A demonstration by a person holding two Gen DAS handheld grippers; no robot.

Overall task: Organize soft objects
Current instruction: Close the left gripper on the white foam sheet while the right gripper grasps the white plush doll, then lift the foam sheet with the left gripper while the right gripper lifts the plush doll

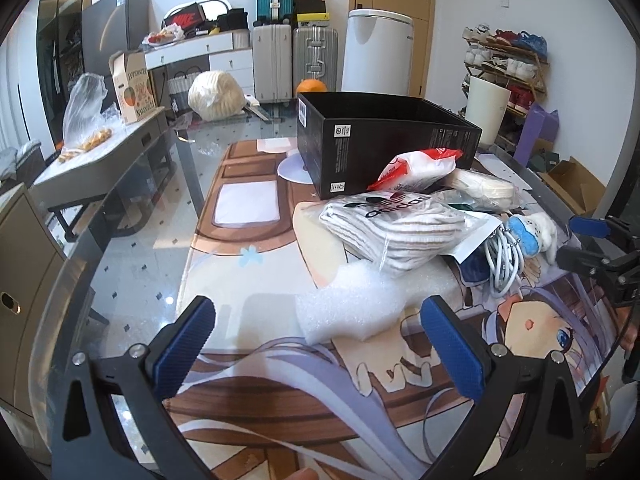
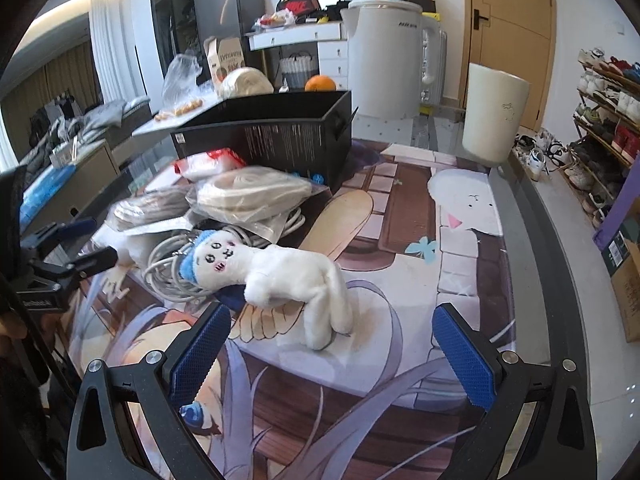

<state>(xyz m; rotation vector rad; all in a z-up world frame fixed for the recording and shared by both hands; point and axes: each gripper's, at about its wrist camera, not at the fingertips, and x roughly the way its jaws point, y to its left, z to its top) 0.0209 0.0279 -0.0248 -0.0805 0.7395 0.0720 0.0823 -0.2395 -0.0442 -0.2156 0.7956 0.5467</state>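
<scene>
The left gripper (image 1: 318, 334) stands wide, its blue pads well apart and holding nothing; a piece of white foam (image 1: 352, 304) lies on the printed mat (image 1: 248, 240) between and just ahead of the fingers, without touching either pad as far as can be seen. Beyond the foam sits a bagged pair of striped socks (image 1: 404, 228) with a black logo card, and resting against its right side are a coil of white cable (image 1: 506, 256) and a small white plush toy (image 1: 536, 232) with a blue cap. Behind the socks lie a red and white packet (image 1: 420, 166) and a clear bag of cream fabric (image 1: 486, 188), both close to an open black box (image 1: 384, 136) that stands on the mat. The right gripper (image 2: 332, 344) is likewise spread wide and empty, low over the mat (image 2: 400, 248), with the plush toy (image 2: 280, 276) lying on its side just ahead of the left finger, its legs reaching toward the gap between the pads. The toy's head rests on the cable coil (image 2: 168, 264), and the bagged items (image 2: 248, 196) are heaped behind it against the black box (image 2: 280, 136). A tall cream bin (image 2: 494, 114) stands farther off at the table's far edge (image 2: 532, 208).
</scene>
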